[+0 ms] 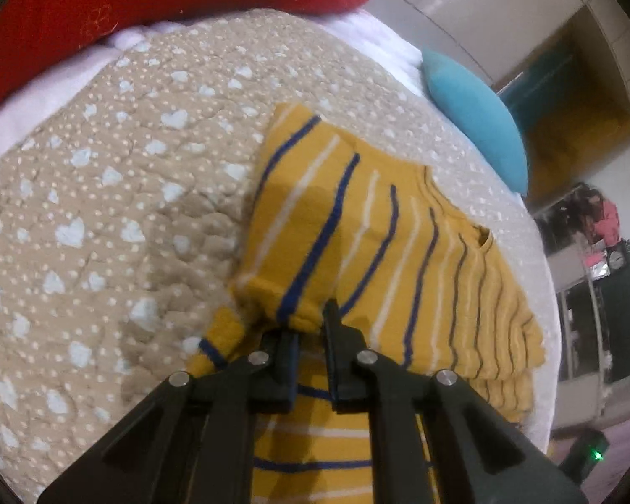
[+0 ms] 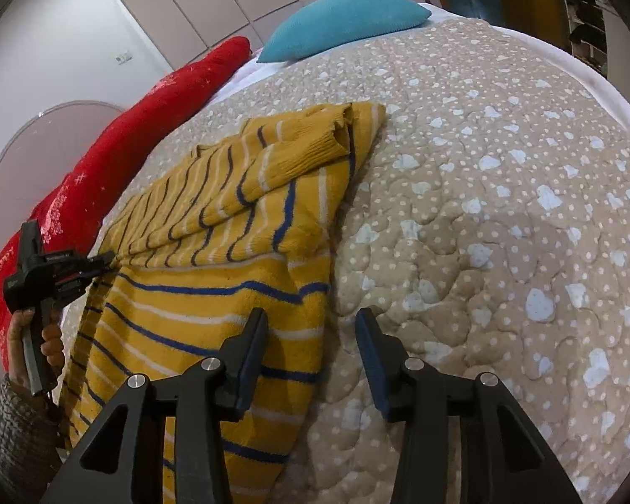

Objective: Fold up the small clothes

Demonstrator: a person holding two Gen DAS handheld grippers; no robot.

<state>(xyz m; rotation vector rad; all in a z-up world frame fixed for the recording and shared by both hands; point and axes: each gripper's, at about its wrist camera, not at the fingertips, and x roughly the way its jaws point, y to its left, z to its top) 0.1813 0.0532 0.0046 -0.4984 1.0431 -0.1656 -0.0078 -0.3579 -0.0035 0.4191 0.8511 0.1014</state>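
Striped sweater [image 2: 214, 294] on quilt [image 2: 483, 210], left hand-held gripper [image 1: 306, 327] pinching sleeve [image 1: 290, 227]

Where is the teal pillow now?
The teal pillow lies at the bed's far edge in the right wrist view, beyond the striped sweater, right of the red pillow.

No legible text, red pillow [image 2: 105, 176] print (blurred)

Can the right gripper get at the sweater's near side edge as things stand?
Probably yes. The right gripper is open and straddles the striped sweater's near side edge, one finger over the knit, the other over the quilt. Nothing lies between. The left gripper, shut on a sleeve cuff, is at the opposite side.
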